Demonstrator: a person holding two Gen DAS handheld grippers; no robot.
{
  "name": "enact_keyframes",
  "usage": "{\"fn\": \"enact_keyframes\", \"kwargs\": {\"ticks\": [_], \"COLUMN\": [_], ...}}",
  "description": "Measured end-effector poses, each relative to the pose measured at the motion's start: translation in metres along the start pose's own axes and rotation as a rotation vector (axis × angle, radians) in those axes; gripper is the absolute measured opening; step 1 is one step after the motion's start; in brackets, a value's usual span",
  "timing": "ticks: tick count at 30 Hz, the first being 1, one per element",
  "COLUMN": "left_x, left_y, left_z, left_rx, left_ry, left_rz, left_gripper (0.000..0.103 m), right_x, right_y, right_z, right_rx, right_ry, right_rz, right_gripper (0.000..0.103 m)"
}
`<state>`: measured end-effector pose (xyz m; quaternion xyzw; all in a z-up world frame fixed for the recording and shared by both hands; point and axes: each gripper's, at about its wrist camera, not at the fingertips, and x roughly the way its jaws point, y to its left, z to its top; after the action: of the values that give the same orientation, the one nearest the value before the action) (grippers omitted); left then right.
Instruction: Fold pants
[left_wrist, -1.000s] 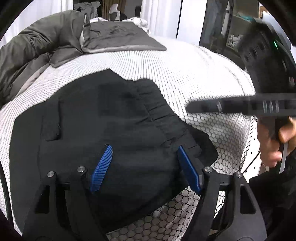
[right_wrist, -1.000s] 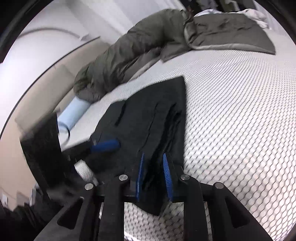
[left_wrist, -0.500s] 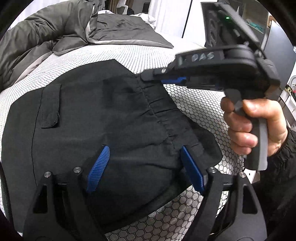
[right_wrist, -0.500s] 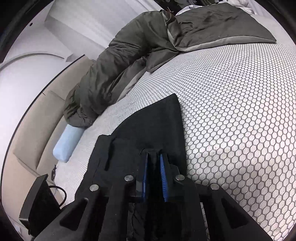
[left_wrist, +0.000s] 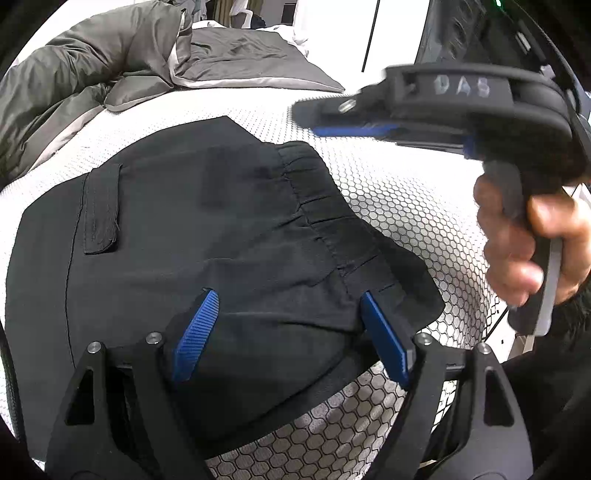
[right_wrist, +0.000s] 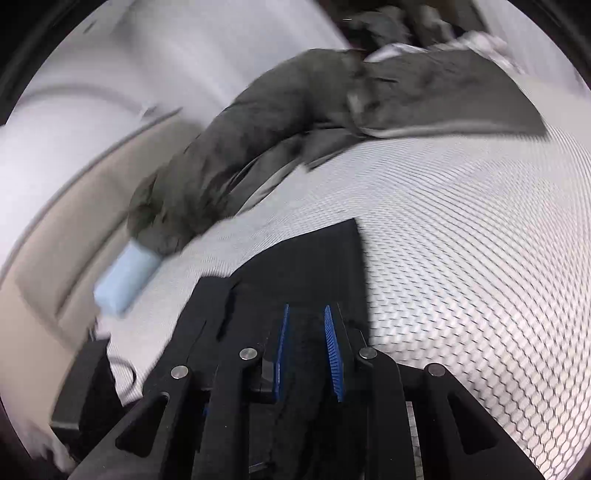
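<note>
On the honeycomb-patterned mattress (left_wrist: 406, 184) the black pants (left_wrist: 184, 240) lie flat, apparently already folded along their length. The elastic waistband (left_wrist: 321, 206) is at their right end in the left wrist view, and a pocket flap (left_wrist: 99, 210) sits towards their left end. I judge the long axis to run from that waistband leftwards across the view. The waist end is nearest the person and the leg end points away to the left, though its far end passes out of sight. What has changed is on the right side. Half a second ago the right gripper (right_wrist: 306, 310) was down at the far corner of the waistband with its pads nearly together. Its jaws have just been opening and now stand a narrow gap apart with no cloth hanging between them. The hand (left_wrist: 532, 251) carries it clear above the pants and to the right of the waistband. That suggests the corner has been laid down and released, so this stage of straightening is done and another fold across the length looks due. The left gripper (left_wrist: 288, 299) has hardly shifted. Its jaws have widened a little and stand spread over the near corner of the waistband, with the pads astride the cloth and not pinching it. Beyond the far edge of the pants a grey duvet (left_wrist: 92, 74) is bunched up, well apart from them.
</note>
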<state>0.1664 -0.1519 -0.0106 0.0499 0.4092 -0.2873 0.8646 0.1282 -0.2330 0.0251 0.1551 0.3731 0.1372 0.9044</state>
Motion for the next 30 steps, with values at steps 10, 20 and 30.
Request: {"fn": "enact_keyframes", "kwargs": {"ticks": [10,20,30], "left_x": [-0.003,-0.075,-0.095], "left_y": [0.008,0.065,0.139], "left_z": [0.000,-0.014,-0.065], "left_rx": [-0.018,-0.003,-0.093], "left_ry": [-0.001,-0.103,-0.051], "left_rz": [-0.038,0.139,0.204], "left_gripper": [0.078,0.078,0.082], "right_x": [0.058,0.018,0.030], "right_y": [-0.018,0.050,0.087], "right_z": [-0.005,-0.024,-0.084], "right_rx": [0.103,-0.194,-0.500], "right_ry": [0.155,0.077,0.187], "right_rz": [-0.058,-0.108,-0.197], "right_gripper": [0.010,0.033,0.049]}}
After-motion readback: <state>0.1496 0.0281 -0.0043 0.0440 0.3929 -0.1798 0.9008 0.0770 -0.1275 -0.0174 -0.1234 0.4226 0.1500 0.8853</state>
